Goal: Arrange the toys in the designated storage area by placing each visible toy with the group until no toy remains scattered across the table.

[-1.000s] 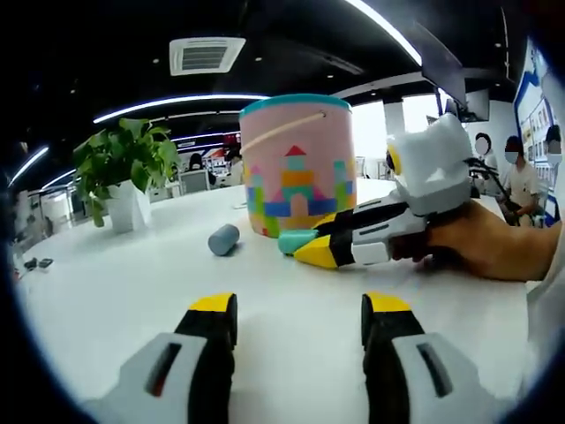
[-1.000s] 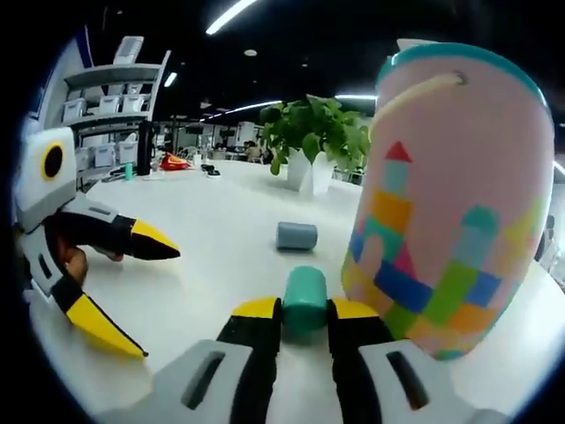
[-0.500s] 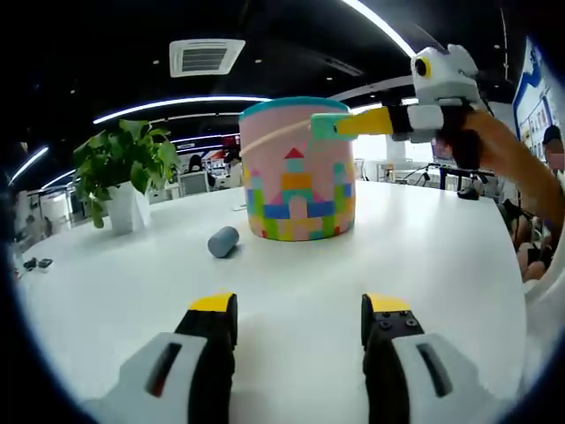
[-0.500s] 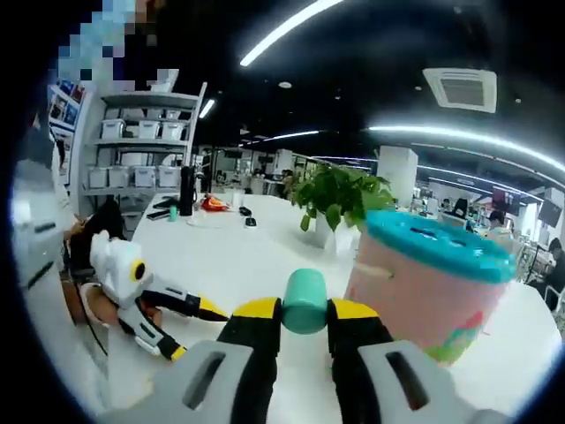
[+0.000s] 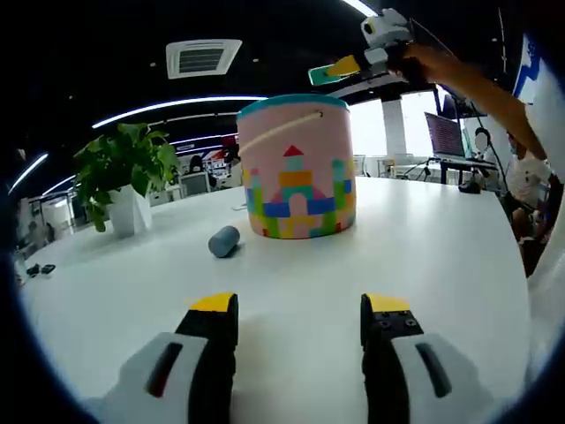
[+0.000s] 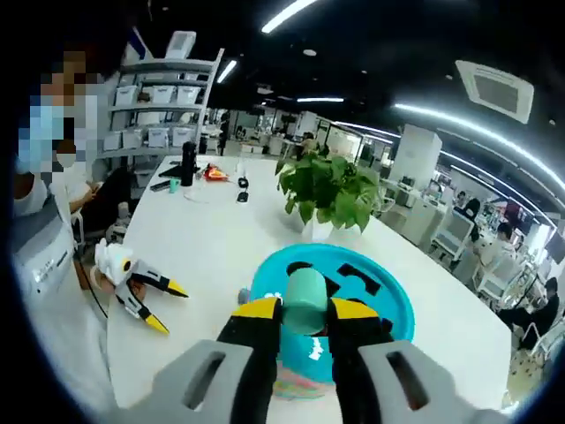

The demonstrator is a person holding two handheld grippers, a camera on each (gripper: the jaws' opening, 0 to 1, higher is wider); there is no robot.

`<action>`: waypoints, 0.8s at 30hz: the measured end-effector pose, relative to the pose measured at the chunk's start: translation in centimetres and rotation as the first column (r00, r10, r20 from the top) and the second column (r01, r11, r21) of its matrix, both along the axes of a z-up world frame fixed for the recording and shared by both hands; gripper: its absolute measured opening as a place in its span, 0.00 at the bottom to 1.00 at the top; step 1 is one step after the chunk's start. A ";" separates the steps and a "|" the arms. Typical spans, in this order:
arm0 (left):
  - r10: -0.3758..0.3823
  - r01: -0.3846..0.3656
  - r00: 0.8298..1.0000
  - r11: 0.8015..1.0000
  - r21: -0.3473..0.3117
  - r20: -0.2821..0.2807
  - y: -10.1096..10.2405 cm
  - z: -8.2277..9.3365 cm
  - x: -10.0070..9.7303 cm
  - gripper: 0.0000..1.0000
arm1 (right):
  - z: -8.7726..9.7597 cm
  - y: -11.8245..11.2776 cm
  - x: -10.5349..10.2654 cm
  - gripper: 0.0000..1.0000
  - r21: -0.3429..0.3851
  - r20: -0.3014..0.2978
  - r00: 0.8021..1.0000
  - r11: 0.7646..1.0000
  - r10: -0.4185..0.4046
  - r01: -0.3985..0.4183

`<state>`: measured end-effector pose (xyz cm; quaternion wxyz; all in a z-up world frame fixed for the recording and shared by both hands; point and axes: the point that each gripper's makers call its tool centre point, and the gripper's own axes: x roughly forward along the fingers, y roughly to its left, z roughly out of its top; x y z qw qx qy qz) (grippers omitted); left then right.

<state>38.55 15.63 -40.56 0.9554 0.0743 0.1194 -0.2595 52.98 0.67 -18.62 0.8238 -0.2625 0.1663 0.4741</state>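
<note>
White table: carrying a pink toy bucket with a teal lid, a grey cylinder block lying just beside it, and a potted plant further off. Right claw is gripping a teal cylinder block, hovering above the lid's shaped slots. Left claw is standing open, apparently low over the table. Room: open office, strip lights glowing overhead, a ceiling vent, shelving with bins.

Smooth white table, glossy teal lid, matt teal block.
</note>
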 end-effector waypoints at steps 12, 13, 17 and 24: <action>0.007 -0.007 1.000 1.000 -0.011 0.004 0.1 0.1 0.0 0.58 | -1.2 -1.0 4.6 0.20 -0.247 -0.245 0.970 0.967 0.001 -0.063; 0.006 -0.006 1.000 1.000 -0.010 0.005 0.1 0.1 0.0 0.58 | -1.3 -1.0 4.6 0.20 -0.253 -0.261 0.965 0.965 0.001 -0.070; 0.008 -0.008 1.000 1.000 -0.014 0.004 0.2 0.2 0.1 0.58 | -1.9 -1.4 4.9 0.20 -0.322 -0.307 0.952 0.943 -0.021 -0.082; 0.001 -0.001 1.000 1.000 -0.020 0.007 0.2 0.2 0.1 0.58 | -2.4 -0.9 5.8 0.20 -0.406 -0.348 0.937 0.906 -0.036 -0.116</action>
